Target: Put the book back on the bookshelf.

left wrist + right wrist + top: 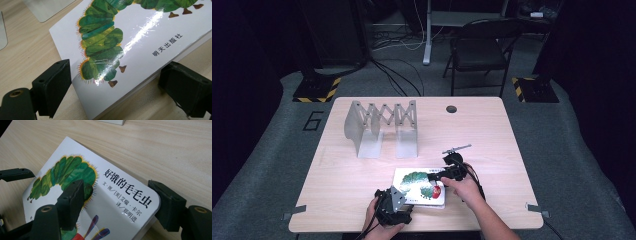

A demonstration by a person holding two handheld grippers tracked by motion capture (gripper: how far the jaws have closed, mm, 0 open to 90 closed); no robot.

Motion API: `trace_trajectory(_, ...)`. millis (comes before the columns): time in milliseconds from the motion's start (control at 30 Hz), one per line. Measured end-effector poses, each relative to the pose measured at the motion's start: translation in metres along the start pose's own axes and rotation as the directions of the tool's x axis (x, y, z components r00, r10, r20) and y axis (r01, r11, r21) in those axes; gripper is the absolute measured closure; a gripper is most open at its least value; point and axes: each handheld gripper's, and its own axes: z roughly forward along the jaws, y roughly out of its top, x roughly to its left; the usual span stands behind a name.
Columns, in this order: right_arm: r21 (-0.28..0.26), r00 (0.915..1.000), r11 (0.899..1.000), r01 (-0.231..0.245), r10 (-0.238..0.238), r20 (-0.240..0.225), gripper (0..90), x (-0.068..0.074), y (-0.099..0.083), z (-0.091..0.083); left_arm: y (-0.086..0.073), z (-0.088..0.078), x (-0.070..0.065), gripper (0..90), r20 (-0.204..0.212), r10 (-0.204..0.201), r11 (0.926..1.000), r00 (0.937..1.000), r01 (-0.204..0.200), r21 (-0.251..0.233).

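High view: both grippers straddle opposite corners of the picture book (pixel 419 187) lying flat on the table (pixel 362 170), apparently to lift it evenly. Left gripper (pixel 112 97) and right gripper (pixel 117 210) have jaws open around the book's corners, not yet clamped.

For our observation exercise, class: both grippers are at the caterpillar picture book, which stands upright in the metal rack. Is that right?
Not quite. The picture book lies flat on the table, in front of the metal rack, not in it, as the high view shows. Both grippers are indeed at it.

One picture book (pixel 418 186), one metal expanding rack (pixel 381 127), two grippers, one folding chair (pixel 481 50), one table (pixel 362 185).
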Motion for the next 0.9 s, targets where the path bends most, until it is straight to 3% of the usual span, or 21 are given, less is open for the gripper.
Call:
trace_trajectory(400, -0.002, 1.0000, 1.000, 0.004, -0.004, -0.003, 31.4, 0.000, 0.000, 0.000, -0.002, 0.003, 0.009, 7.6, 0.028, -0.096, 0.9952, 0.9950, 0.095, 0.025)
trace_trajectory(433, -0.002, 1.0000, 1.000, 0.005, -0.005, -0.003, 31.5, 0.000, 0.000, 0.000, -0.003, 0.004, 0.011, 6.9, 0.041, -0.120, 0.9925, 0.9919, 0.119, 0.027)
trace_trajectory(600, 0.000, 1.0000, 1.000, -0.002, 0.002, -0.007, 31.9, 0.001, 0.000, -0.001, -0.004, 0.005, 0.014, 5.3, 0.054, -0.157, 0.9871, 0.9861, 0.155, 0.038)
trace_trajectory(767, -0.001, 1.0000, 1.000, -0.003, 0.003, -0.009, 32.3, 0.000, 0.001, -0.001, -0.004, 0.006, 0.016, 5.1, 0.062, -0.159, 0.9868, 0.9853, 0.156, 0.041)
trace_trajectory(833, 0.005, 0.9999, 1.000, -0.003, 0.003, -0.011, 32.4, 0.000, 0.001, -0.001, -0.005, 0.006, 0.015, 5.1, 0.069, -0.181, 0.9830, 0.9810, 0.179, 0.044)
trace_trajectory(900, 0.005, 0.9999, 1.000, -0.003, 0.003, -0.010, 32.5, 0.000, 0.001, -0.001, -0.004, 0.006, 0.016, 5.0, 0.077, -0.181, 0.9827, 0.9805, 0.177, 0.056)
